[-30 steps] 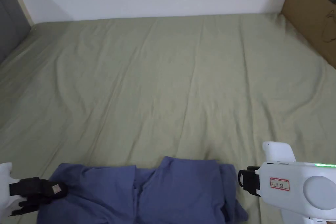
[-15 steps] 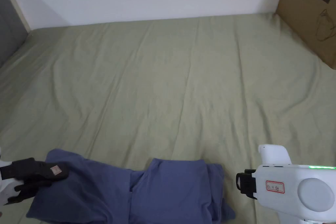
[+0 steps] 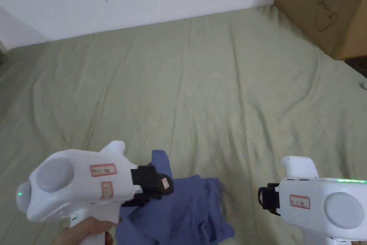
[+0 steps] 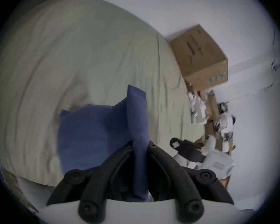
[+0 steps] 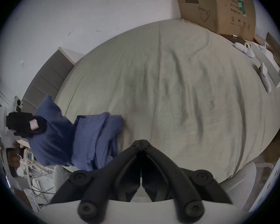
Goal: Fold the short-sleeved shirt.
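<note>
The blue short-sleeved shirt (image 3: 186,210) lies bunched at the near edge of the bed. My left gripper (image 3: 164,187) is shut on one edge of it and holds that part lifted above the rest. In the left gripper view a strip of the shirt (image 4: 138,130) runs up between the closed jaws. My right gripper (image 3: 262,199) hovers just right of the shirt, shut, and holds nothing. In the right gripper view its jaws (image 5: 141,142) meet over the bare sheet, with the shirt (image 5: 95,133) and the left gripper (image 5: 39,127) off to the left.
An olive-green sheet (image 3: 215,95) covers the bed, wrinkled and wide open beyond the shirt. A cardboard box (image 3: 322,5) stands at the far right corner against the white wall. Small white items (image 5: 244,49) lie along the bed's right edge.
My left gripper has carried its edge of the shirt up and to the right, over the rest. The shirt has gone from spread wide to bunched. The right gripper has stayed put.
</note>
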`<state>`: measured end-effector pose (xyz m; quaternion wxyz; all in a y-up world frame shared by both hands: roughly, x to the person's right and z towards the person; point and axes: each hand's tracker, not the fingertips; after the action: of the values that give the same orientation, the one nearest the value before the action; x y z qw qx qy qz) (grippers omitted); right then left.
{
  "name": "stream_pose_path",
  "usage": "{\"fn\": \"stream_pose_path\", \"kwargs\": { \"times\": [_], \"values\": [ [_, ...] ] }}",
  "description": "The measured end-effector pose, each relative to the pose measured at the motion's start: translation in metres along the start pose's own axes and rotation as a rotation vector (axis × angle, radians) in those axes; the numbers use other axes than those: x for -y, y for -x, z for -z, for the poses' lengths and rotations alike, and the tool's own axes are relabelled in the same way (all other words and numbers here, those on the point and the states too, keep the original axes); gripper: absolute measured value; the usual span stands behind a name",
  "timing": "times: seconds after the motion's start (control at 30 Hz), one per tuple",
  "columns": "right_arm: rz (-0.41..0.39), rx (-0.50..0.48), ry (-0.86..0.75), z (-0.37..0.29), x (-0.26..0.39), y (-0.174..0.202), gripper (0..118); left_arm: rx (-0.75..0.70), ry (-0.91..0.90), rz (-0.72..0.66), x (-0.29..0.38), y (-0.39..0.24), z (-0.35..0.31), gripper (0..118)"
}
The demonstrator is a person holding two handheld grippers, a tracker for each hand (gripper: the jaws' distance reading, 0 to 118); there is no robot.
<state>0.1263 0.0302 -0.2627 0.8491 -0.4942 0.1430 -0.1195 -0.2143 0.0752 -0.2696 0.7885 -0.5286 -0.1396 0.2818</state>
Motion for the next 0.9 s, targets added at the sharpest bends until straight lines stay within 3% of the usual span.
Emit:
{"fn": "stream_pose_path", "kwargs": {
  "times": [0.03, 0.17, 0.33, 0.4, 0.47, 0.5, 0.53, 0.57, 0.73, 0.8, 0.9],
  "values": [
    [0.006, 0.003, 0.002, 0.000, 0.001, -0.004, 0, -0.013, 0.043, 0.030, 0.002, -0.006, 0.018, 14],
    [0.027, 0.021, 0.012, -0.001, 0.003, -0.016, 0, 0.041, 0.097, 0.020, 0.008, -0.011, 0.050, 64],
    [0.056, 0.025, 0.006, -0.002, 0.003, -0.023, 0, 0.067, 0.000, 0.004, -0.003, -0.005, 0.021, 83],
    [0.057, 0.024, 0.005, -0.001, 0.003, -0.022, 0, 0.042, -0.069, 0.028, -0.003, 0.003, 0.004, 76],
    [0.056, 0.011, 0.003, 0.000, 0.004, -0.020, 0, 0.015, -0.115, 0.058, 0.002, 0.016, -0.010, 37],
    [0.054, 0.006, 0.004, 0.001, 0.004, -0.018, 0, -0.018, -0.137, 0.068, 0.005, 0.024, -0.015, 24],
    [0.049, 0.002, 0.005, 0.001, 0.005, -0.016, 0, -0.070, -0.143, 0.076, 0.009, 0.032, -0.014, 24],
    [0.044, -0.001, 0.006, 0.002, 0.005, -0.015, 0, -0.111, -0.152, 0.084, 0.014, 0.038, -0.012, 0],
    [0.007, 0.009, 0.011, 0.005, 0.007, -0.007, 0, -0.180, -0.045, 0.059, 0.047, 0.068, 0.026, 0],
    [-0.009, 0.023, 0.003, 0.005, 0.008, -0.005, 0, -0.072, -0.075, 0.062, 0.053, 0.063, 0.043, 0],
    [0.001, 0.010, 0.007, 0.006, 0.007, -0.008, 0, -0.028, -0.069, 0.028, 0.059, 0.048, 0.063, 0]
  ]
}}
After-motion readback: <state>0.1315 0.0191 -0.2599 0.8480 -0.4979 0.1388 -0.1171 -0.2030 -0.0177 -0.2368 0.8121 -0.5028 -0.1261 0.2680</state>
